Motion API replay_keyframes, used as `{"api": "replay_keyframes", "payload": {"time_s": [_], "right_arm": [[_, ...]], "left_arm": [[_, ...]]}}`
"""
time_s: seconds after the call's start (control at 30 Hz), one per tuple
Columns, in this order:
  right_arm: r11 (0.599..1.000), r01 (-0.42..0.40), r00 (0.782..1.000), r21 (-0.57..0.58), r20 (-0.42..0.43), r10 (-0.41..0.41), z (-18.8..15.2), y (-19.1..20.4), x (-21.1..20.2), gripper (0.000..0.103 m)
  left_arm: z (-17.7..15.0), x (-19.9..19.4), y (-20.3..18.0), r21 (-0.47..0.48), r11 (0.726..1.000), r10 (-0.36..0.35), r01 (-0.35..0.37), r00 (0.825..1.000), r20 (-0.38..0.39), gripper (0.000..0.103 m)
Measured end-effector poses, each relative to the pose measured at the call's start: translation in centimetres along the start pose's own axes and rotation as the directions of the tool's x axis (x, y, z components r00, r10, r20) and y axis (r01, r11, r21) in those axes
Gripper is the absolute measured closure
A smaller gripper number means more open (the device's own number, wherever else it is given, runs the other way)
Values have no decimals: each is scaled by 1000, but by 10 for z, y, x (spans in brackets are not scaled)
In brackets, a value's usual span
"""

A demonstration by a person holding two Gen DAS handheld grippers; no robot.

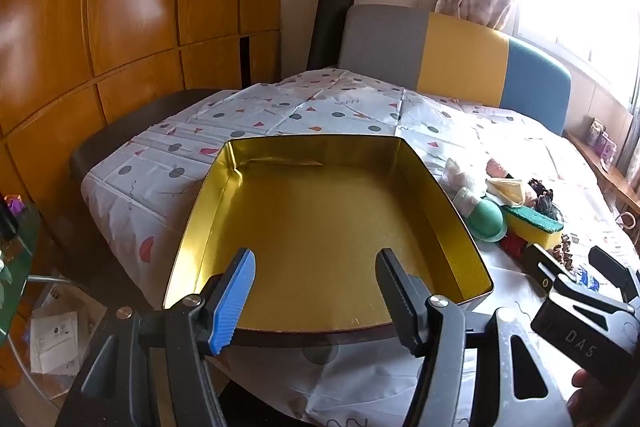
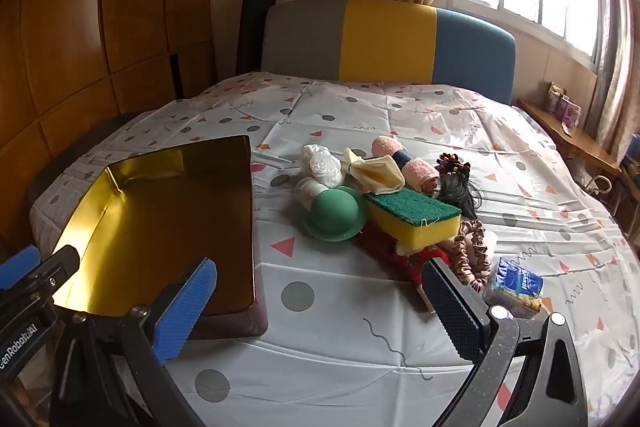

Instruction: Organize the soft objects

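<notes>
An empty gold tin box (image 1: pixel 328 223) sits on the patterned tablecloth (image 2: pixel 360 339); it also shows at the left of the right wrist view (image 2: pixel 160 219). My left gripper (image 1: pixel 316 297) is open and empty over the tin's near edge. My right gripper (image 2: pixel 320 311) is open and empty, just in front of a pile of soft things: a yellow-green sponge (image 2: pixel 412 219), a green dome-shaped pad (image 2: pixel 334 217), a pink rolled towel (image 2: pixel 404 163), a yellow cloth (image 2: pixel 376 173), a white plastic wad (image 2: pixel 322 163), a red cloth (image 2: pixel 384 251), a brown scrunchie (image 2: pixel 472 251) and black hair ties (image 2: pixel 460 191).
A blue tissue pack (image 2: pixel 516 285) lies right of the pile. A grey, yellow and blue headboard (image 2: pixel 388 43) stands behind the table. A wooden wardrobe (image 1: pixel 120 27) is at the left, a window and shelf (image 2: pixel 568 131) at the right.
</notes>
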State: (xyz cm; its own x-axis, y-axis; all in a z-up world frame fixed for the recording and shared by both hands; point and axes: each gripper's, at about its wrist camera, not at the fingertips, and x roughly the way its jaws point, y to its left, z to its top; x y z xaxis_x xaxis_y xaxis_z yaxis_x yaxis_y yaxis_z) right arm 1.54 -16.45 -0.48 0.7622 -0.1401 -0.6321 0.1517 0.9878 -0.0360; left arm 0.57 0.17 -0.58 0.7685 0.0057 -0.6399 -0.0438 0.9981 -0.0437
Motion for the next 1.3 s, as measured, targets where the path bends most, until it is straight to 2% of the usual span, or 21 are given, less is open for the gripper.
{"api": "replay_keyframes", "payload": {"time_s": [1.3], "right_arm": [[1000,-12,1000,7,8,12,0,1,-2,0]], "left_arm": [[-2,1,4,-3,1000,9,-9,1000,-14,40]]}}
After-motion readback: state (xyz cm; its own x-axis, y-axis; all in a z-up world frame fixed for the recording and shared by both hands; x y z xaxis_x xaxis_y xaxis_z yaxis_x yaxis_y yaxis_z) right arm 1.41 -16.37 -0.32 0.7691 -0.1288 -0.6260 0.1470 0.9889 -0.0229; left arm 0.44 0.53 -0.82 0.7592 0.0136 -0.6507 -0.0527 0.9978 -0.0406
